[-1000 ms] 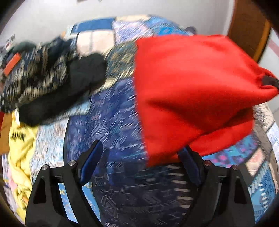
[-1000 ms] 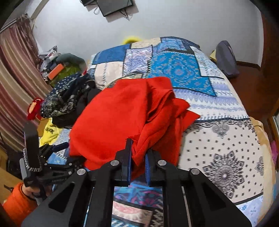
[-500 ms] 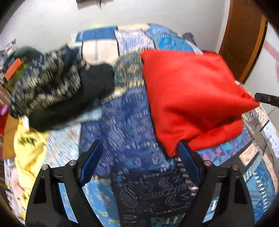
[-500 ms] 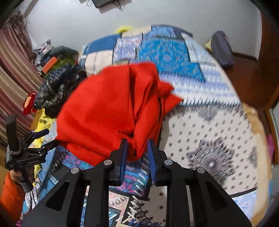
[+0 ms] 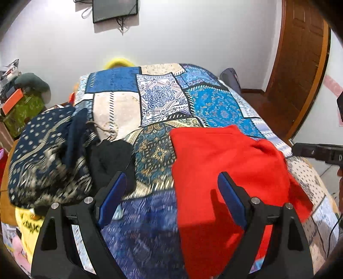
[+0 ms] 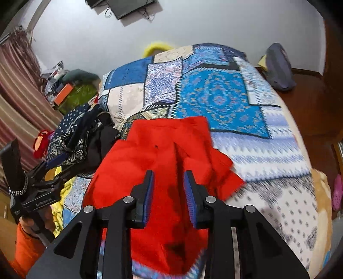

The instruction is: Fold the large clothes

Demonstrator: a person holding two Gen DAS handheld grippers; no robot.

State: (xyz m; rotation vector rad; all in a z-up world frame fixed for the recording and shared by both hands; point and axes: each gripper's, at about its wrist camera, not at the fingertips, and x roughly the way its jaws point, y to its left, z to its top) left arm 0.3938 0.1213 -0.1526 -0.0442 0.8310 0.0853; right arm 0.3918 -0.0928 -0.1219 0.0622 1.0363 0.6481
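One red garment, two grippers

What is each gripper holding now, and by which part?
Nothing. The left gripper stands open; the right gripper has just opened, and the red garment lies free.

Near edge of red garment hidden behind right gripper body. Bedspread between left gripper fingers blurred, pattern unreadable.

A white wall is seen across the top, with a dark screen mounted on it. A brown wooden door is located at upper right. Striped curtains are hung at left. A patchwork-covered bed is positioned centrally.
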